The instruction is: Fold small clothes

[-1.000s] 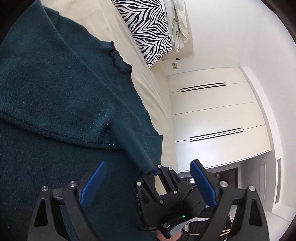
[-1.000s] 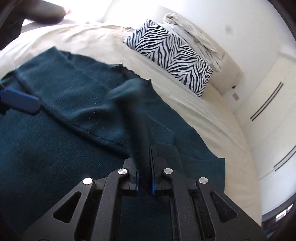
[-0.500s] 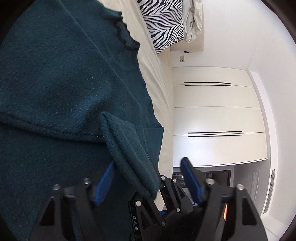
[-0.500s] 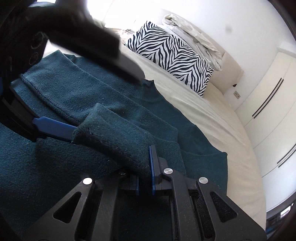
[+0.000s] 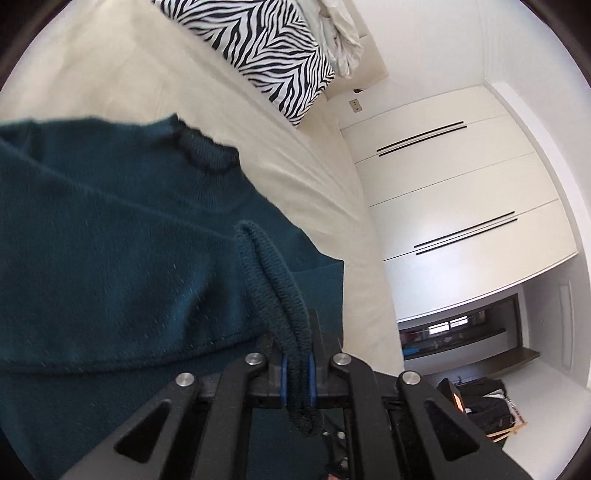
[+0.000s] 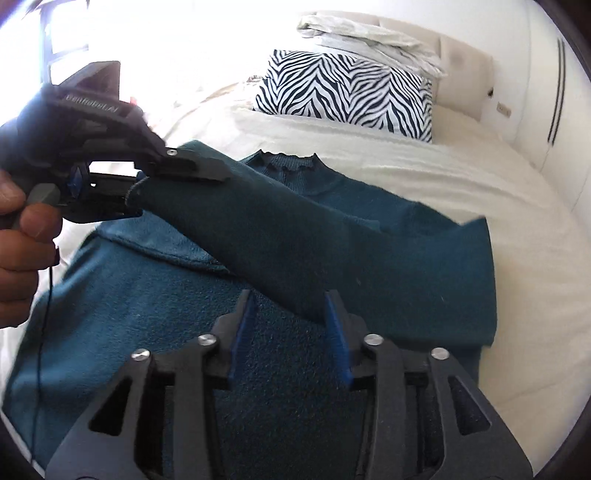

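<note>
Spread flat on the cream-sheeted bed (image 6: pixel 424 177): dark teal knitted sweater (image 6: pixel 155 295), frilled collar toward the zebra-striped pillow (image 6: pixel 347 96). Left of the sweater's body, held in a hand (image 6: pixel 18 236): left gripper (image 5: pixel 297 369), jaws clamped on the ribbed cuff (image 5: pixel 273 280) of one sleeve (image 6: pixel 266 221), lifted across the sweater. At the sweater's near middle: right gripper (image 6: pixel 291 332), jaws opening, blue pads clear of the sleeve passing between them.

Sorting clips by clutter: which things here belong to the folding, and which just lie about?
In use: teal sweater; its sleeve; left tool, shut on the cuff; right tool, opening.

Lying about: zebra pillow; crumpled sheets; bed.
</note>
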`<state>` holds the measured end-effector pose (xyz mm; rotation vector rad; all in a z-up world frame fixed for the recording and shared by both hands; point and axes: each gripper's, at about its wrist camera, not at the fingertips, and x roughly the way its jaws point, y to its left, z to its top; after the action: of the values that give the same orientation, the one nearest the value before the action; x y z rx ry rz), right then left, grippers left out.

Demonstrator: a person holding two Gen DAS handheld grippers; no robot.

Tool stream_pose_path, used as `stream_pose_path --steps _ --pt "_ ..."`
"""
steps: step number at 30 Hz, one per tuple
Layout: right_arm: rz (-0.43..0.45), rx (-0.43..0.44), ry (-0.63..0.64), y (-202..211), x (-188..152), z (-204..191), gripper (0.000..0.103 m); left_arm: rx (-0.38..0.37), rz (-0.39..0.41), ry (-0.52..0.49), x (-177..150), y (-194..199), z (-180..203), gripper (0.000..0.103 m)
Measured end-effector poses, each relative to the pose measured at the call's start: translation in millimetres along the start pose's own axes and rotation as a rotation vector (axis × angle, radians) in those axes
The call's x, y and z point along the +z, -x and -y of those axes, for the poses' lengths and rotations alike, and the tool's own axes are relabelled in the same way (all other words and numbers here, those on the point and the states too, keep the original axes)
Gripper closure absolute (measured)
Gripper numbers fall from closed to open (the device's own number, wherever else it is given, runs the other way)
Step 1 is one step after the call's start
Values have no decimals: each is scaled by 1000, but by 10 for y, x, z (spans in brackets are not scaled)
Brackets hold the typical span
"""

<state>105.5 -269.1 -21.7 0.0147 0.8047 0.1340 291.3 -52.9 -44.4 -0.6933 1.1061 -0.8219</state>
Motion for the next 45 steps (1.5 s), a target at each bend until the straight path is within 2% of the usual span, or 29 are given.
stream_pose_path --steps 5,8,12,17,21,24,29,33,36,41,45 --pt "-16 180 -368 0 -118 724 51 135 46 -97 150 254 -53 95" --pt "-6 233 -613 -22 -296 1169 51 212 52 -89 188 305 -282 95" --pt "5 322 -911 -105 -575 1620 49 253 44 -58 153 284 -561 95" --pt "19 410 -1059 -288 -661 1720 49 285 39 -68 144 209 -697 95" --pt "18 468 -1159 -606 -591 1804 49 287 43 -97 161 186 -666 95" --pt "59 521 -1246 -830 -497 1959 50 293 42 -89 214 140 -684 95" --pt "209 515 -1347 -692 -593 2194 51 283 32 -43 240 74 -831 95" --pt "247 521 -1378 -709 -722 2230 60 297 18 -46 241 -3 -887 94" --pt "270 516 -1382 -711 -757 2195 60 282 17 -37 263 -12 -919 94" --pt "223 497 -1342 -649 -758 2157 57 270 3 -40 255 6 -975 90" --pt "167 449 -1264 -348 -696 2129 55 244 7 -27 239 14 -1011 90"
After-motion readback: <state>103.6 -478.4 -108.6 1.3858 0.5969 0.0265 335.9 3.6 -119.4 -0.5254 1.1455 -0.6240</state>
